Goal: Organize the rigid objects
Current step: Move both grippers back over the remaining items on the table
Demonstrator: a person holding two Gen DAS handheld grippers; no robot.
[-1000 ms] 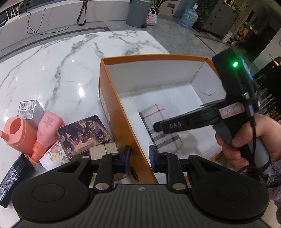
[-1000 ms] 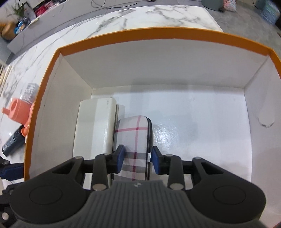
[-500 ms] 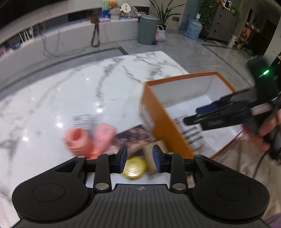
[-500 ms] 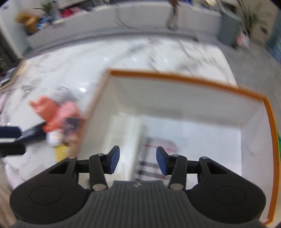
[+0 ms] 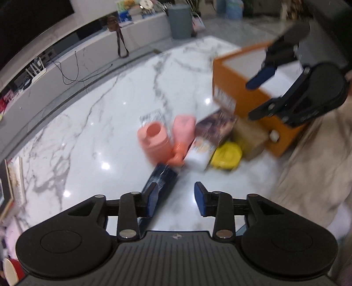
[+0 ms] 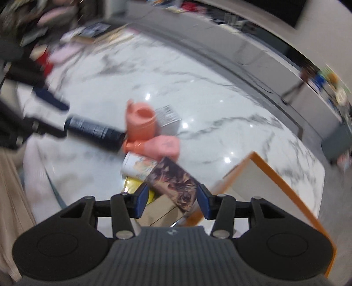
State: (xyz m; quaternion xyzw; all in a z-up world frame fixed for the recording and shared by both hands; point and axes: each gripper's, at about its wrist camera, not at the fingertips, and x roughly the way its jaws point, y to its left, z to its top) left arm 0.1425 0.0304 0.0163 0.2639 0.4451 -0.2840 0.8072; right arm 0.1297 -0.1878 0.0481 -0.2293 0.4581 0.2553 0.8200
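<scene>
A pile of objects lies on the marble table (image 5: pixel 92 123) beside the orange box (image 5: pixel 233 88): a pink cup (image 5: pixel 154 140), a pink bottle (image 5: pixel 183 132), a dark patterned box (image 5: pixel 216 128), a white carton (image 5: pixel 199 151), a yellow lid (image 5: pixel 226 155), a brown box (image 5: pixel 250 137) and a dark blue tube (image 5: pixel 160 178). My left gripper (image 5: pixel 176 198) is open and empty, above the tube's near end. My right gripper (image 6: pixel 171 200) is open and empty, over the patterned box (image 6: pixel 173 182); it also shows in the left wrist view (image 5: pixel 261 77). Both views are blurred.
A small grey box (image 6: pixel 168 118) lies behind the pink cup (image 6: pixel 139 122). The orange box's corner (image 6: pixel 270 176) is at the right. A person's beige clothing (image 5: pixel 316 167) is at the table's near right edge. A grey bin (image 5: pixel 178 21) stands on the floor beyond.
My right gripper let go of the plaid case in the orange box, opened and swung out left over the pile. My left gripper pulled back and left, and opened wider.
</scene>
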